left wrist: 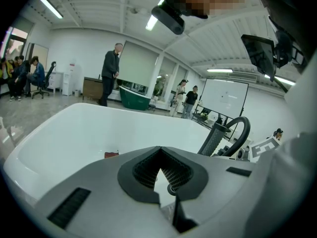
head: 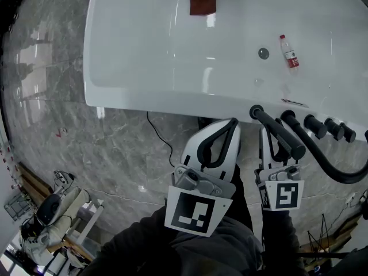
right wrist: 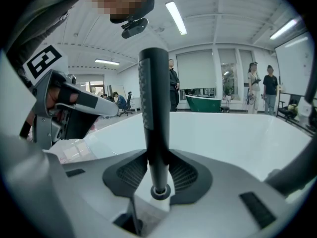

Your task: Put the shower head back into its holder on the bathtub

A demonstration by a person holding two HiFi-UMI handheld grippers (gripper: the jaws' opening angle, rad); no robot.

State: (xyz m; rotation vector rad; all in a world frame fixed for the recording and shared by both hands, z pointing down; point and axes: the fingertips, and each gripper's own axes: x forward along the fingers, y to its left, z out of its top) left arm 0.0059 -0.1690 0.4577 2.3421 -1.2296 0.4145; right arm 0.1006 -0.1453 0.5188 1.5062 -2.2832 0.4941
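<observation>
The black stick-shaped shower head point(head: 280, 135) lies across the jaws of my right gripper point(head: 273, 141), just in front of the white bathtub's near rim point(head: 172, 96). Its far end point(head: 256, 112) reaches the rim, and its black hose point(head: 333, 168) curves off to the right. In the right gripper view the shower head point(right wrist: 153, 113) stands upright between the jaws, and my right gripper point(right wrist: 158, 182) is shut on it. A row of black fittings point(head: 313, 125) sits on the rim just right of it. My left gripper point(head: 230, 125) is beside it, shut and holding nothing point(left wrist: 161, 157).
Inside the tub lie a brown-red cloth point(head: 202, 4), a plastic bottle point(head: 289, 52) and the drain point(head: 263, 53). A thin cable point(head: 161, 137) runs over the marble floor. Equipment clutter point(head: 52, 211) sits at the lower left. People point(left wrist: 110, 73) stand in the room beyond the tub.
</observation>
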